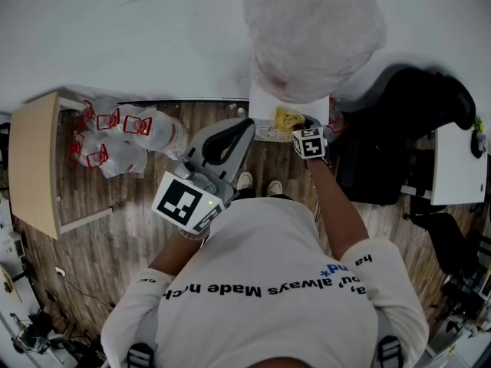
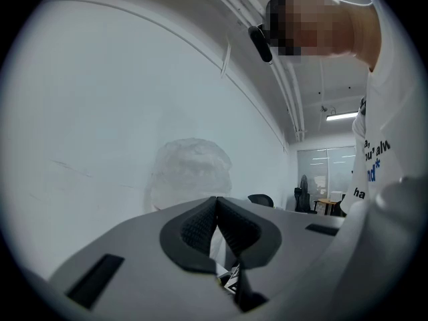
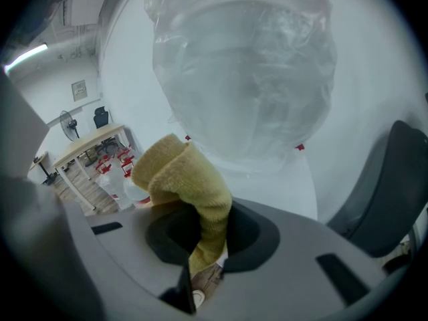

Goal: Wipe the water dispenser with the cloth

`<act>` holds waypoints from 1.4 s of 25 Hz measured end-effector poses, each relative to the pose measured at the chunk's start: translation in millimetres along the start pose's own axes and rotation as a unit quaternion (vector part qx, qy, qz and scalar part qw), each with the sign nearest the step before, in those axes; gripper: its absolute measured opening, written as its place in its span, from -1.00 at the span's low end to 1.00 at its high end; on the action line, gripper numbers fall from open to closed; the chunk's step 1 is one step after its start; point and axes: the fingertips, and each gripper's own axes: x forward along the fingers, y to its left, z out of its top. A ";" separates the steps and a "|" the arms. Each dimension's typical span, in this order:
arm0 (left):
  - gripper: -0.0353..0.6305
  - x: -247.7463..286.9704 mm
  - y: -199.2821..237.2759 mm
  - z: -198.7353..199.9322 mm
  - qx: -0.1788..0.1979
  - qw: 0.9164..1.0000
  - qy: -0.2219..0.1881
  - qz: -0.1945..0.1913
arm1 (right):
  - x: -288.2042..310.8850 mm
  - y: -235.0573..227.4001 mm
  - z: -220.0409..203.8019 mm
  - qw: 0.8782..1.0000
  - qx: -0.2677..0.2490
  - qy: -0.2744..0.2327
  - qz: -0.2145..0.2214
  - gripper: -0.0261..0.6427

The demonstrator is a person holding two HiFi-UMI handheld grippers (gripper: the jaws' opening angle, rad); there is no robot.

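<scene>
Yellow terry cloth (image 3: 187, 179): pinched between jaws of right gripper (image 3: 207, 231), arm extended toward white water dispenser (image 1: 268, 102). Left gripper (image 2: 217, 209): jaws together, empty, held forward at chest.

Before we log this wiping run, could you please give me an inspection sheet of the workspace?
Surface: wood-plank floor.
Job's things: water dispenser, bottle wrapped in plastic; yellow cloth close to it.
Clutter: plastic bags beside a wooden table.
Grippers: right hand-held gripper shut on the yellow cloth; left hand-held gripper shut, empty.
Cables: thin cable on the floor, lower left.
Surroundings: white wall, black office chair.
</scene>
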 end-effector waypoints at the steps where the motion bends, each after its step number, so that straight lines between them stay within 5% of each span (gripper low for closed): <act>1: -0.84 0.3 0.2 -0.6 0.000 1.000 0.000 0.000 | -0.3 1.2 -1.1 1.000 0.000 0.000 0.001 -0.73; 17: -0.84 7.5 2.6 -1.9 -0.001 1.000 0.000 0.003 | -8.7 1.6 -11.2 1.000 0.022 0.012 0.017 -0.72; 35: -0.84 15.8 9.3 -3.3 -0.003 1.000 0.002 0.004 | -2.1 -91.6 19.8 0.998 0.036 0.011 -0.057 -0.72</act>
